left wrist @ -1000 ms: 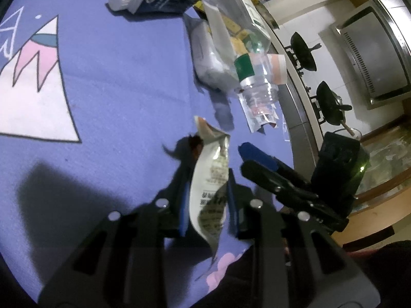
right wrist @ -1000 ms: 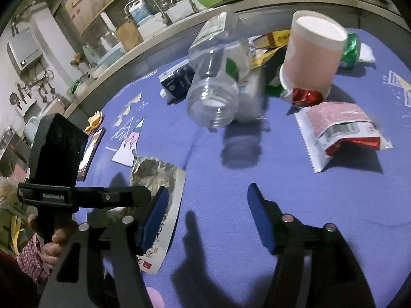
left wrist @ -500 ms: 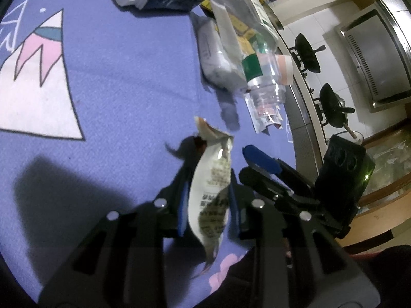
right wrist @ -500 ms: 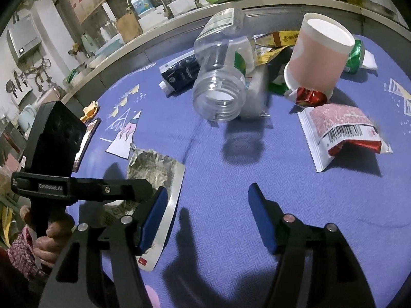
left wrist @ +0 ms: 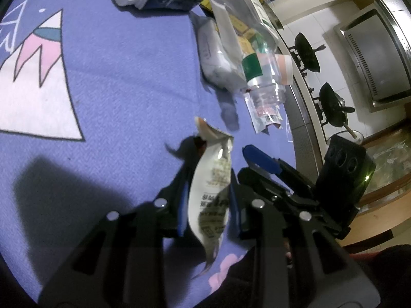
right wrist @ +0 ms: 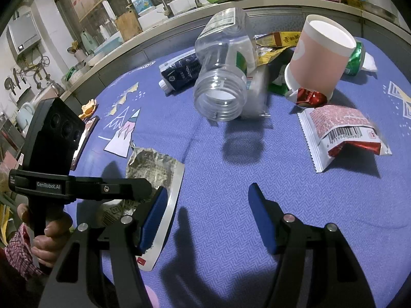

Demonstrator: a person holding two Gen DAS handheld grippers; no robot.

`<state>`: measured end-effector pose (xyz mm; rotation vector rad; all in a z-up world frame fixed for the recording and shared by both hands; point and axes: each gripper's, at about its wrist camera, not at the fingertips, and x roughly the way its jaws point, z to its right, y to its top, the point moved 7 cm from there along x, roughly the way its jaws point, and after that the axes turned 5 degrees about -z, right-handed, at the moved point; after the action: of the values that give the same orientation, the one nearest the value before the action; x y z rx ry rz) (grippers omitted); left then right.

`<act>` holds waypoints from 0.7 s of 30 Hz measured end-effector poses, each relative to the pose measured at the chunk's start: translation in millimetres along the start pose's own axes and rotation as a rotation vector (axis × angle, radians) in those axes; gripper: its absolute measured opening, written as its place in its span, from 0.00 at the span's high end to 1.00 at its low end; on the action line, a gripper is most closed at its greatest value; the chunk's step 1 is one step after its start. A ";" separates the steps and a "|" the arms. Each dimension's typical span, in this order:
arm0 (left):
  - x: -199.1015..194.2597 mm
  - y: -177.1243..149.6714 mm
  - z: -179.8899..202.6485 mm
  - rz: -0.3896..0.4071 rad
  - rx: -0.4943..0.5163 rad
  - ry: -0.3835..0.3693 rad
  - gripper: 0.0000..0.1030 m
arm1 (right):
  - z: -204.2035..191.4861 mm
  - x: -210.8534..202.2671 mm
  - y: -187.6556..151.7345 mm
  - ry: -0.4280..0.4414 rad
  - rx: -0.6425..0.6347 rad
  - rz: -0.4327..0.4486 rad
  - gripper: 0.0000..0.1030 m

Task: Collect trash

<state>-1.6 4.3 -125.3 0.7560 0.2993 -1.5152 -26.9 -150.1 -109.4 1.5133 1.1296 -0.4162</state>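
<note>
My left gripper (left wrist: 208,200) is shut on a torn white and silver wrapper (left wrist: 212,177), which stands up between its blue pads just above the purple tablecloth (left wrist: 115,89). In the right wrist view the same wrapper (right wrist: 156,166) hangs from the left gripper (right wrist: 143,192) at the left. My right gripper (right wrist: 208,205) is open over bare cloth with nothing between its fingers. Beyond it lie a clear capless bottle (right wrist: 221,77), a pink paper cup (right wrist: 318,56) and a red and white snack packet (right wrist: 341,133).
The pile also holds a dark milk carton (right wrist: 179,71), a yellow box (right wrist: 280,38), a green can (right wrist: 355,56) and red foil (right wrist: 308,97). A phone (right wrist: 84,138) lies at the cloth's left edge. A hand (right wrist: 51,233) holds the left gripper. A stove with pans (left wrist: 308,51) is beyond the table.
The right wrist view has shifted slightly. The left gripper keeps its hold on the wrapper, and nothing on the cloth has moved.
</note>
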 end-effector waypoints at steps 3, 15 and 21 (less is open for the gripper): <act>0.7 1.3 0.9 -0.001 0.001 0.002 0.74 | -0.1 -0.2 0.0 0.000 0.000 0.000 0.40; 0.8 1.0 1.7 0.000 0.001 0.001 0.74 | -0.5 0.0 0.1 0.000 0.000 0.000 0.40; 1.0 0.5 1.7 0.000 0.001 0.002 0.74 | -0.2 -0.3 0.1 0.000 -0.001 0.000 0.40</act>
<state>-1.4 2.5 -124.5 0.7589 0.3002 -1.5147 -27.0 -150.1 -109.1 1.5127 1.1294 -0.4154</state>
